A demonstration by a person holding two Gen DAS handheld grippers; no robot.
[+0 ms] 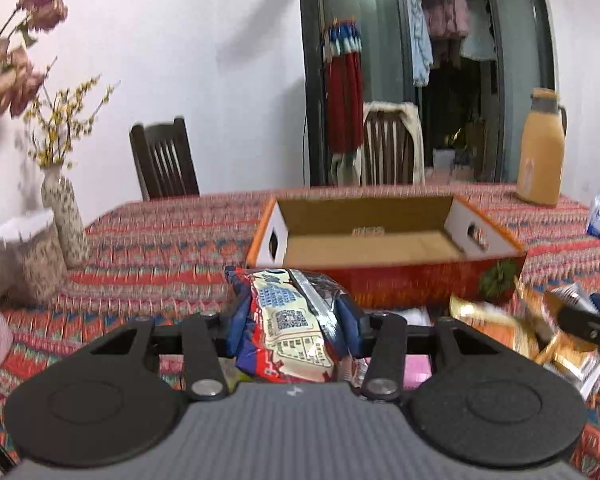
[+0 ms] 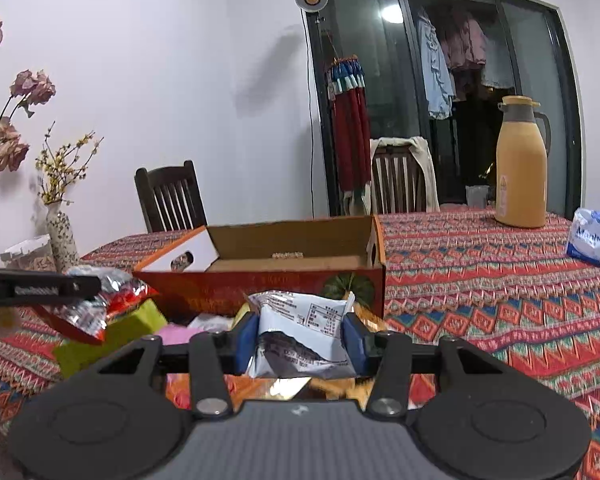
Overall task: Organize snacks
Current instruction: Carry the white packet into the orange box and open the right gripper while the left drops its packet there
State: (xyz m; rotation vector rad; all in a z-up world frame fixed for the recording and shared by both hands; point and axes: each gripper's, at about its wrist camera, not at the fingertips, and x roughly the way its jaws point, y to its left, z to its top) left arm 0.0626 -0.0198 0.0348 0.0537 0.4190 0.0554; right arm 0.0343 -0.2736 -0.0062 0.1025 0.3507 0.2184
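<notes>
My left gripper (image 1: pixel 294 330) is shut on a red, blue and cream snack packet (image 1: pixel 288 320), held above the table just in front of the open orange cardboard box (image 1: pixel 380 208). My right gripper (image 2: pixel 302 338) is shut on a white and silver snack packet (image 2: pixel 304 332), also just in front of the box (image 2: pixel 292 248). The box looks empty inside. The left gripper with its packet (image 2: pixel 96 304) shows at the left of the right wrist view. Part of the right gripper (image 1: pixel 592 328) shows at the right edge of the left wrist view.
Loose snacks lie before the box: gold packets (image 1: pixel 500 328), a green packet (image 2: pixel 112 336), a pink one (image 2: pixel 180 334). A patterned tablecloth (image 2: pixel 480 280) covers the table. A vase (image 1: pixel 64 216), a yellow thermos (image 2: pixel 520 168), a tissue pack (image 2: pixel 596 236) and chairs (image 2: pixel 168 196) stand around.
</notes>
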